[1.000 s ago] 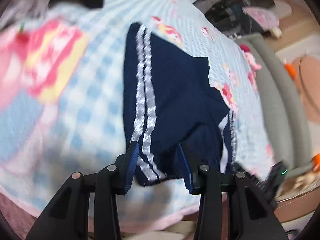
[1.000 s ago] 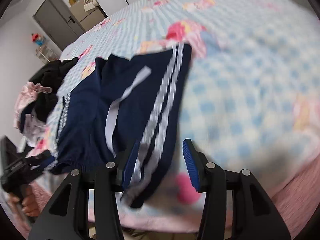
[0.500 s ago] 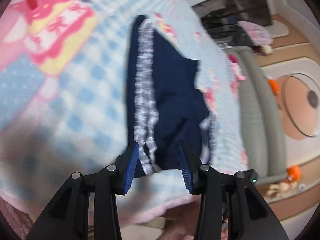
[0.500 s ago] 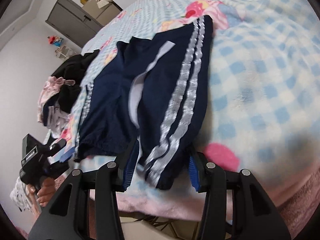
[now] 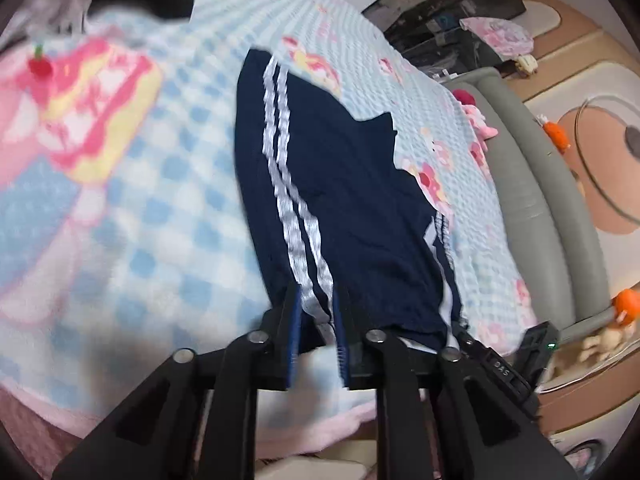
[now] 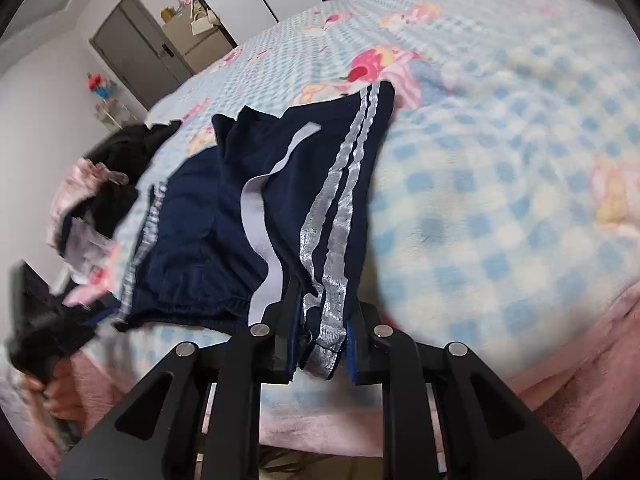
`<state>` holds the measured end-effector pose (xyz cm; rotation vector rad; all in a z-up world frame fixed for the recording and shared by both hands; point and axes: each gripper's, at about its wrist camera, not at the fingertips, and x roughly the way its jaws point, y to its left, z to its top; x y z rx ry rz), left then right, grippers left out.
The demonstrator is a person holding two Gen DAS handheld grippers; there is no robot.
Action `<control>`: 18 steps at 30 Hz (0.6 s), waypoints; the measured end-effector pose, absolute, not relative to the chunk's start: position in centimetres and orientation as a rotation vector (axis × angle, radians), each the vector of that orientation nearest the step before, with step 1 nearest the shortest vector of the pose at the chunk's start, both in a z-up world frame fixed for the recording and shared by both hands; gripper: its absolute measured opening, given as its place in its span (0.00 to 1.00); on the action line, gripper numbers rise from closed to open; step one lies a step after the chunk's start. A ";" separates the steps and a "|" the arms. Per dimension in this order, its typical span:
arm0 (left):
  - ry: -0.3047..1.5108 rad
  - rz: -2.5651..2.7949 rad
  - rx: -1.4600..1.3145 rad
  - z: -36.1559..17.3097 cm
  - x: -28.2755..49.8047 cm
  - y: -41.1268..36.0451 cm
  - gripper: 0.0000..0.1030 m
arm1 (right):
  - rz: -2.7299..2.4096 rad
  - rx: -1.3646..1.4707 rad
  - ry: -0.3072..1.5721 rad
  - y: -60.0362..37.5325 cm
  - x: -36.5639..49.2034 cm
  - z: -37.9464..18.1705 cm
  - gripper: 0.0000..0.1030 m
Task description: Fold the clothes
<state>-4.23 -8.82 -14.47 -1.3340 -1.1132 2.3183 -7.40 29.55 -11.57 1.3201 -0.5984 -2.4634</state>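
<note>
- Navy shorts (image 5: 352, 200) with silver side stripes lie flat near the bed's near edge, on a blue checked blanket (image 5: 160, 208).
- Left gripper (image 5: 316, 320) and right gripper (image 6: 320, 324) are both closing on the hem, seemingly pinching it.
- Dark clothes pile (image 6: 120, 168) lies far left.
- No legible writing.

The shorts (image 5: 352, 208) were smooth, matt navy cloth, with two glossy silver stripes (image 6: 340, 216) that caught the light. The blanket (image 5: 168, 216) at nine o'clock of them looked a soft, fuzzy fleece, checked blue and white. Each gripper (image 6: 320, 332) was matt black plastic with small shiny metal bolts and ribbed blue pads (image 5: 294, 320) of a rubbery look.
</note>
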 end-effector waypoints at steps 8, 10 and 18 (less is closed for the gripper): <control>-1.053 2.348 -1.482 -15.9 -5.1 -8.4 0.32 | -2.363 1.345 -0.650 28.0 -8.0 -12.5 0.38; -1.092 2.373 -1.457 -15.4 -4.4 -9.0 0.32 | -2.402 1.338 -0.665 28.7 -7.9 -12.3 0.38; -1.205 2.323 -1.426 -15.8 -3.5 -10.7 0.36 | -2.319 1.346 -0.746 29.4 -8.1 -13.0 0.38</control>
